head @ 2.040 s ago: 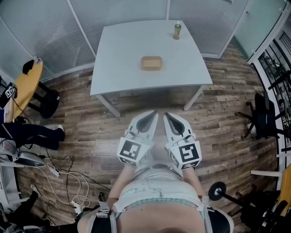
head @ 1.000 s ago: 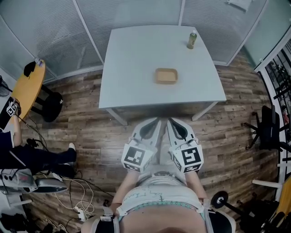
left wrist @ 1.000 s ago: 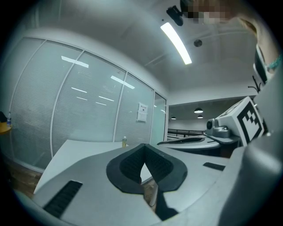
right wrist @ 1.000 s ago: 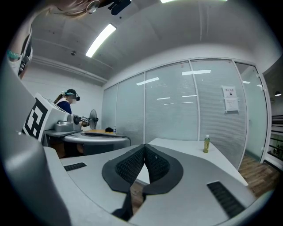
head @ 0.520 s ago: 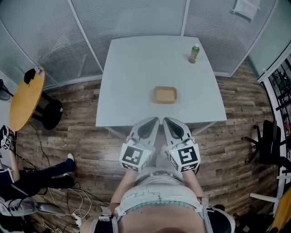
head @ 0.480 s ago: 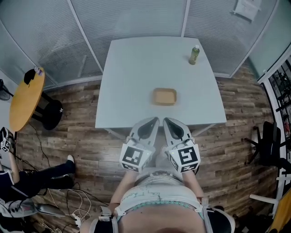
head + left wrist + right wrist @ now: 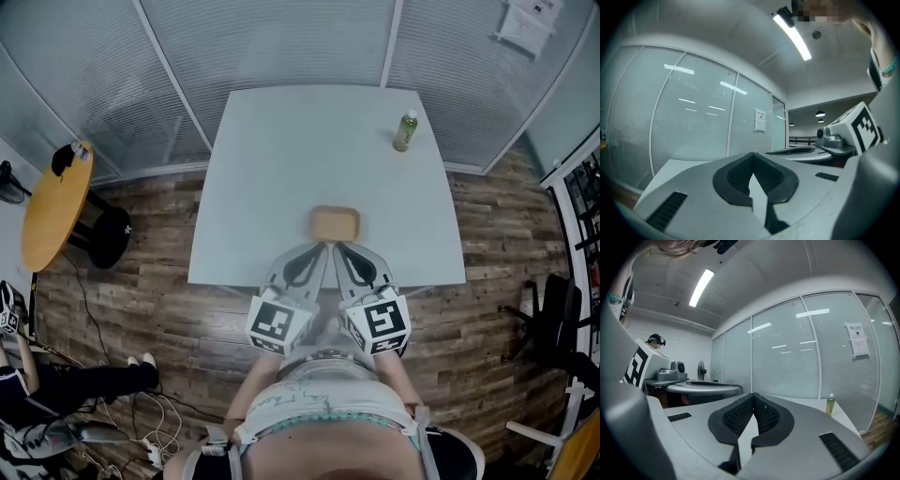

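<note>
Small tan rectangular tray (image 7: pixel 335 223) is lying near the front edge of the pale grey square table (image 7: pixel 272 159), just ahead of both gripper tips. Left gripper (image 7: pixel 316 248) and right gripper (image 7: pixel 339 247) are hovering side by side above that edge. Each is pressing its jaws together tip to tip and gripping nothing. Green plastic bottle (image 7: pixel 405 130) is standing upright near the far right corner, well apart from the tray.

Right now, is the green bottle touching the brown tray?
Apart. Head view: the bottle stands by the far right corner of the table, the tray by its front edge, bare tabletop between them.
</note>
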Motion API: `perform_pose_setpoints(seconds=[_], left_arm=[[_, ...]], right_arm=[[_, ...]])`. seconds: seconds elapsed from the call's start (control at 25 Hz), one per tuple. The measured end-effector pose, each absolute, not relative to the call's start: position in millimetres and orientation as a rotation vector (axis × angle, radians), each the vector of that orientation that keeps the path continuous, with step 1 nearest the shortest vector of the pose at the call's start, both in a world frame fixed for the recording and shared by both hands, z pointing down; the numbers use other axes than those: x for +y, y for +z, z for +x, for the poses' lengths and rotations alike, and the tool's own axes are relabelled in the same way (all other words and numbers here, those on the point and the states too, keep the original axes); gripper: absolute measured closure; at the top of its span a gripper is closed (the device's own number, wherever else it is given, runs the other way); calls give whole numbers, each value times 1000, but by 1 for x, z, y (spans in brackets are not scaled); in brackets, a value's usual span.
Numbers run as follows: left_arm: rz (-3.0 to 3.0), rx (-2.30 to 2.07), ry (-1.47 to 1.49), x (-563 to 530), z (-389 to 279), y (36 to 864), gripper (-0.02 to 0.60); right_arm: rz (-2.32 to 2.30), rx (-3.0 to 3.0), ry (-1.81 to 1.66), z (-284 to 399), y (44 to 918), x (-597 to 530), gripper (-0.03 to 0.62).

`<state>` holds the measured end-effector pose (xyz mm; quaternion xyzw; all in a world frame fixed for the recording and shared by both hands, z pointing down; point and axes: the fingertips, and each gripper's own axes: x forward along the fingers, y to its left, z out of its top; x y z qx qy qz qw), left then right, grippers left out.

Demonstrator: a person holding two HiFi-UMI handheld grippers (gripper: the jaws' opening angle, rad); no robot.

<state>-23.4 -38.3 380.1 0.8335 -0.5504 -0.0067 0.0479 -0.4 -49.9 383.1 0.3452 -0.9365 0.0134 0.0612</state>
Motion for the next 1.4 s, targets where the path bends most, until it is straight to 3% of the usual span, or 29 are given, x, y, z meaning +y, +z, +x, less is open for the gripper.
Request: perform_pose_setpoints(seconds=[0.92, 1.4], left_arm=[[2478, -1659, -14, -123, -48, 400, 582], [2587, -1542, -8, -204, -106, 395, 581]], right_arm=[[1009, -2811, 130, -24, 409, -131, 594], [1130, -2766, 98, -84, 402, -209, 594]])
